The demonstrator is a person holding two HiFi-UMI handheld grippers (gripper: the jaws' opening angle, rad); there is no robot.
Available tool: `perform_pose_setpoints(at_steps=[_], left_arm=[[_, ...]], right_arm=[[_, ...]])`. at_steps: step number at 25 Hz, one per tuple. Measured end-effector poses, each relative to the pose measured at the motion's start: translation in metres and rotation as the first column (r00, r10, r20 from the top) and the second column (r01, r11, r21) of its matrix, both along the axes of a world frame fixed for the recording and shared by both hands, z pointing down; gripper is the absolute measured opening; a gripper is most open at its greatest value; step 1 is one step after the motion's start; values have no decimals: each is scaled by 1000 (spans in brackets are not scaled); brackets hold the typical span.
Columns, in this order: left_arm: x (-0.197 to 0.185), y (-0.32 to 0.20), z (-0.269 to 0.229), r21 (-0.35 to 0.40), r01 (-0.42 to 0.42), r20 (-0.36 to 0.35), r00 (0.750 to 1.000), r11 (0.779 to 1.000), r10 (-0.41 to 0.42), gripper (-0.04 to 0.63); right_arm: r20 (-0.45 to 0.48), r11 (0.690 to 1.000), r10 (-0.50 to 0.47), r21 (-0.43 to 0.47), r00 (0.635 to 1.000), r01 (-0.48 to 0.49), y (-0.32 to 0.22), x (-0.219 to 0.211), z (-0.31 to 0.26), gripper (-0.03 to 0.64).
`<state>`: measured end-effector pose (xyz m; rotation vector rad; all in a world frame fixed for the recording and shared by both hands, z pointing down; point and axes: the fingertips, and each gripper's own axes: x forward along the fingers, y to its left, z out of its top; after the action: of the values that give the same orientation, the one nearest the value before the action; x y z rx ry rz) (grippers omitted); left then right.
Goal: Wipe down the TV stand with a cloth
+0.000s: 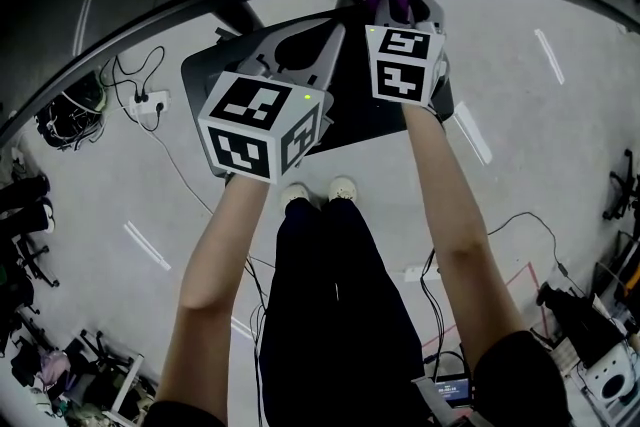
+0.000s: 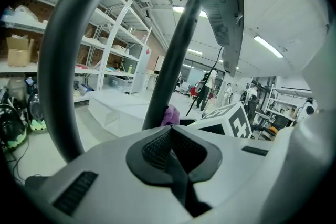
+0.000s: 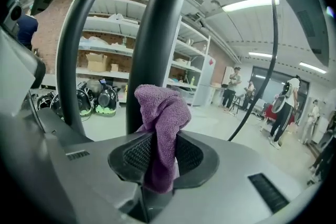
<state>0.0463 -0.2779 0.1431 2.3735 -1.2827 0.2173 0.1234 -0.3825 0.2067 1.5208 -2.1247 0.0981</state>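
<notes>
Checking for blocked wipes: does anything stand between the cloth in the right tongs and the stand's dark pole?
Nothing visible does. The right tongs are shut on the purple cloth, and the dark pole rises right behind it with no object between. Whether they touch cannot be told.

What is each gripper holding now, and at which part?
The right gripper is shut on the purple cloth, pinching a bunched fold. The left gripper holds nothing.

The cloth (image 3: 160, 123) sits between the right gripper's (image 1: 398, 7) jaws, the left gripper (image 2: 173, 150) at its left (both over the stand (image 1: 372, 123)).
</notes>
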Motion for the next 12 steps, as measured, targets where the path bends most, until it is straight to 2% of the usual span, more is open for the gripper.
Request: perform_pose_setpoints(at_steps=[5,12], left_arm=[[2,0,-5,2,5,-2,1000,1000,-5,6],[-1,3,-16,13,35,-33,999,999,-34,6]], right_arm=[[-9,998,11,-66,1000,-11,3,3,22,102],[-1,997,-1,-79,1000,1,6,10,13,103]])
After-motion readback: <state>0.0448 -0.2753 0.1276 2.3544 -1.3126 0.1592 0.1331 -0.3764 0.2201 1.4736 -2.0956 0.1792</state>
